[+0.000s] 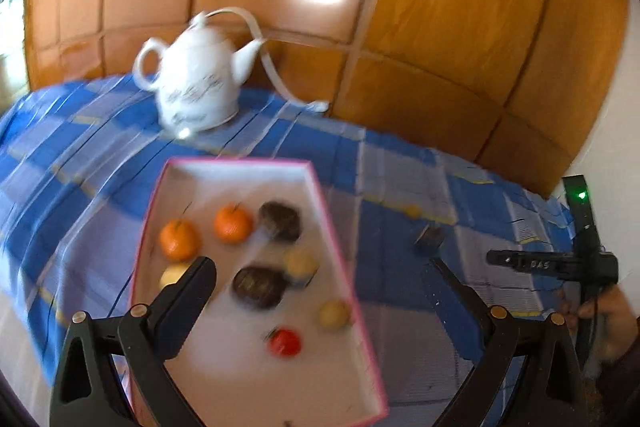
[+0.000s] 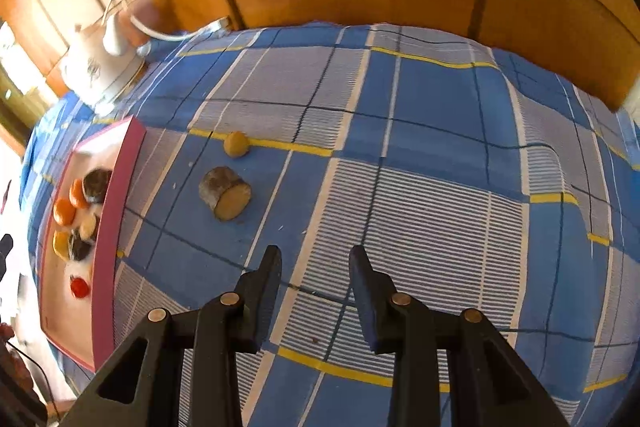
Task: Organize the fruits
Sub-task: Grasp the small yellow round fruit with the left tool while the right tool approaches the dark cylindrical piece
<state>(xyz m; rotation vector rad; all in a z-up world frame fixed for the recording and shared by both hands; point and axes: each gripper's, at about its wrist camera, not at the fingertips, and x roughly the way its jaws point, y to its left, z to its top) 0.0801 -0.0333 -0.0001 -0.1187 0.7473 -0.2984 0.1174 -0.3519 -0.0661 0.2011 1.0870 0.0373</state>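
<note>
The right gripper hovers over the blue checked tablecloth with its jaws partly apart and nothing between them. Ahead of it lie a brown cut half-fruit with a pale face and, just beyond, a small round yellow fruit, both outside the shallow pink-rimmed white cardboard box. The left gripper is spread wide and empty above that box, where oranges, dark and yellow fruits and a red one already sit. Judging by this, the gathering step is under way; next, the right gripper likely needs to reach forward, widen and close on the brown half-fruit
</note>
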